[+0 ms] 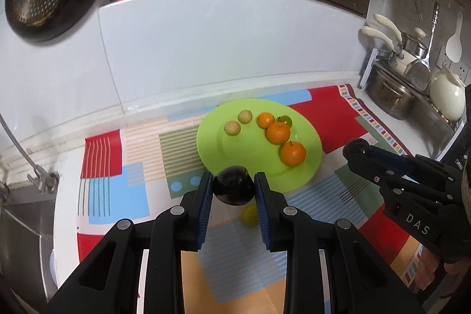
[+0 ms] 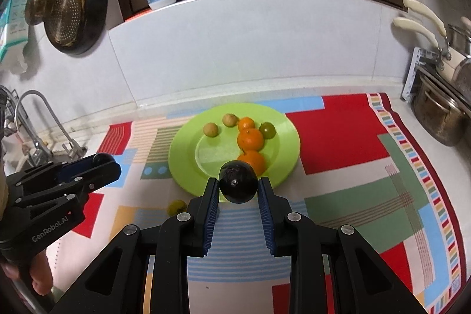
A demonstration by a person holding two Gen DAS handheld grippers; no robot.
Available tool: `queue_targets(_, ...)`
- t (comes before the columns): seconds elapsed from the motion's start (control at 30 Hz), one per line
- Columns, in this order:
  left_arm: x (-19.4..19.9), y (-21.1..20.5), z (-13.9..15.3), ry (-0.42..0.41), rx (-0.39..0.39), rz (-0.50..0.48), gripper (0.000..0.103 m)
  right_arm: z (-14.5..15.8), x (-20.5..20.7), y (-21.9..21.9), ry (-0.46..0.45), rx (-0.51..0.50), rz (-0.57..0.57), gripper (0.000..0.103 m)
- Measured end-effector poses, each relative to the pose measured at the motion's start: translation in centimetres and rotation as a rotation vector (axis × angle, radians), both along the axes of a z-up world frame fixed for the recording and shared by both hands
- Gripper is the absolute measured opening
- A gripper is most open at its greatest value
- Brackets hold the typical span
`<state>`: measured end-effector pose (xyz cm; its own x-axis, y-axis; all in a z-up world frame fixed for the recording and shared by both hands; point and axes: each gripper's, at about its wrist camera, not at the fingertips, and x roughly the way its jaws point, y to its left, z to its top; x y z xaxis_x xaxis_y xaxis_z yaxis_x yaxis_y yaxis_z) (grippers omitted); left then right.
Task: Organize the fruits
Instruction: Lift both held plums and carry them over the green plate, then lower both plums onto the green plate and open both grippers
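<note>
A dark plum [image 1: 234,185] is pinched between the blue pads of the left gripper [image 1: 234,187], held above the near rim of the green plate [image 1: 309,169], while a second dark plum [image 2: 238,181] is clamped likewise between the fingers of the right gripper [image 2: 238,187] over the same edge. On the plate are seen three oranges [image 2: 250,139], two pale round fruits [image 2: 210,129] and a greenish fruit [image 2: 268,130]. A small yellow-green fruit [image 2: 177,207] lies on the patterned cloth [image 2: 338,137] covering the counter, just beside the plate.
</note>
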<state>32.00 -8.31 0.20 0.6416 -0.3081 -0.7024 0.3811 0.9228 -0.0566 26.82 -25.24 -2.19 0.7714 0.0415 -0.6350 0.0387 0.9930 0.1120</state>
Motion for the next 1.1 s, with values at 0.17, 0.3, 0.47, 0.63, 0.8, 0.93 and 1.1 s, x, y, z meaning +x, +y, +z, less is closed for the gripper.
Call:
queue_targets(0.17,0.7,-0.5,0.7,-0.016,0.002,-0.014,0.029,0.8,0.8,-0.2,-0.019,-0.005,0.012,0.028)
queue_targets(0.3,1.5,-0.9,1.3,-0.024,0.001,-0.023,0.029,1.5,1.8,-0.2,-0.032,-0.014,0.036,0.028)
queue_targets(0.47,2.5,-1.3,1.5,-0.024,0.006,-0.042,0.029,1.9,3.1,-0.1,-0.031,-0.027,0.054,0.028)
queue_targets(0.63,3.6,-1.7,1.5,-0.032,0.023,-0.059,0.029,2.2,4.7,0.1,-0.029,-0.030,0.075,0.028)
queue_targets(0.8,5.0,-1.9,1.2,-0.020,0.016,-0.073,0.029,2.5,6.5,0.3,-0.028,-0.041,0.094,0.028)
queue_targets(0.93,6.1,-2.1,0.9,-0.002,-0.004,-0.100,0.029,2.5,7.7,0.6,-0.019,-0.050,0.113,0.028)
queue_targets(1.1,7.6,-2.4,0.3,0.000,0.021,-0.115,0.029,2.2,9.4,1.0,0.004,-0.069,0.145,0.028)
